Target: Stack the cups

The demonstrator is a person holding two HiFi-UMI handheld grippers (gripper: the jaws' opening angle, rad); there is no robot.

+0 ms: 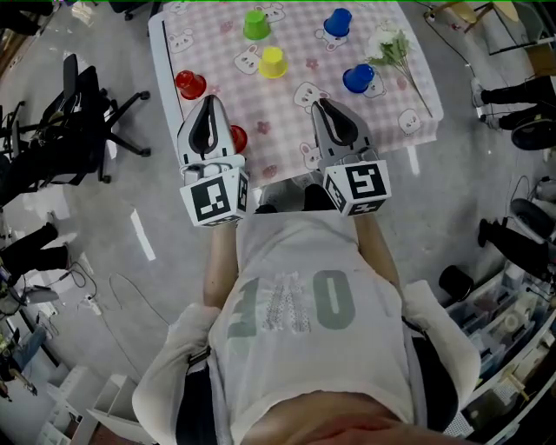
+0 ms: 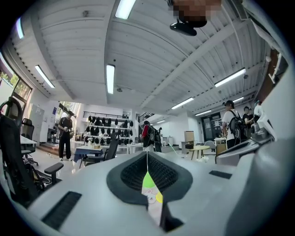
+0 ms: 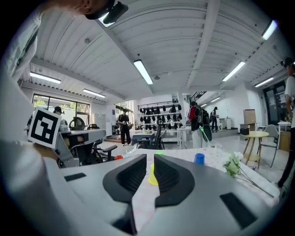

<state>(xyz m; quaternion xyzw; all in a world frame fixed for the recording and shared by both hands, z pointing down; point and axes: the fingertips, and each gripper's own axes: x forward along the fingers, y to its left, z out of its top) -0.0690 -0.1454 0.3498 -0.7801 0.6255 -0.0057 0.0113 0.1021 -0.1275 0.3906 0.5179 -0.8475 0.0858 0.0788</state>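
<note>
Table is covered by a pink checked cloth. Six cups are spread on it, none stacked.
- Far row: green cup, far blue cup.
- Middle: yellow cup, with near blue cup to its right and far red cup by the left edge.
- Near-left: near red cup, half hidden behind the left gripper. Whether it touches the gripper or sits just beside it cannot be told.

White flowers are laid on the right side. The blooms are just beside the near blue cup and the stems run toward the near-right corner. An office chair is seen on the floor left of the table, apart from it. Bystanders' shoes are seen at the far right.

All cups appear stood on end, long axes vertical. The yellow cup is seen wider at the base in the right gripper view. Mouth direction of the others cannot be told.

Left gripper: jaws closed together, nothing held. The green and yellow cups are seen in line through the slit.
Right gripper: jaws drawn together to a thin slit, nothing between them. The yellow cup is seen beyond it.
Both are held over the table's near edge, pointed across it.

Open cloth is seen in the centre, between the grippers and the yellow cup, and at the near-right corner.
</note>
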